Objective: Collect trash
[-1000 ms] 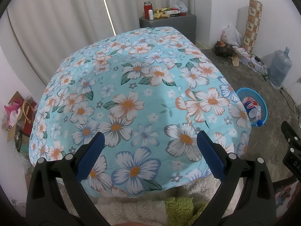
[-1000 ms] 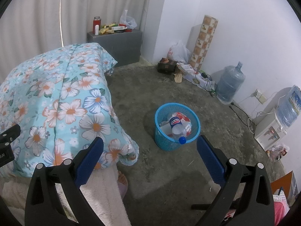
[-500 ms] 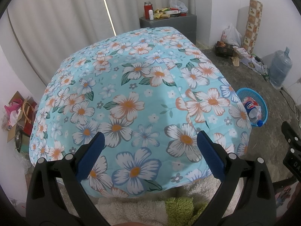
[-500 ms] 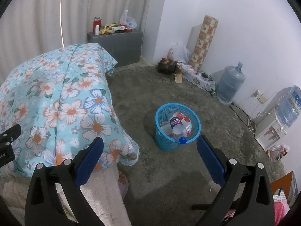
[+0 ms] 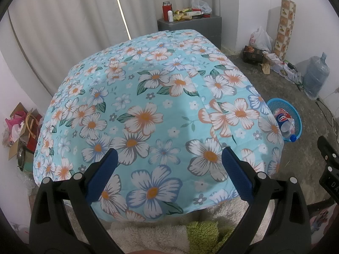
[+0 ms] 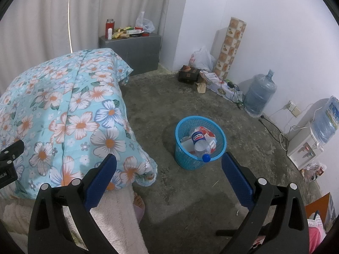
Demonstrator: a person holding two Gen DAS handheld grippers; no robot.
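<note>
A blue plastic basket [image 6: 182, 158] stands on the concrete floor beside the bed; it also shows in the left wrist view [image 5: 296, 117]. In it lie a clear bottle with a blue cap [image 6: 200, 146] and red-and-white wrappers [image 6: 208, 136]. My right gripper [image 6: 168, 174] is open and empty, held above the floor near the basket. My left gripper [image 5: 168, 170] is open and empty above the flowered blue bedspread [image 5: 148, 105].
A grey cabinet [image 6: 135, 48] with a red flask and packets stands at the back. Bags, a box, cables and a water jug [image 6: 259, 95] line the right wall, with a water dispenser [image 6: 305, 150] further right. Boxes and paper [image 5: 20, 124] lie left of the bed.
</note>
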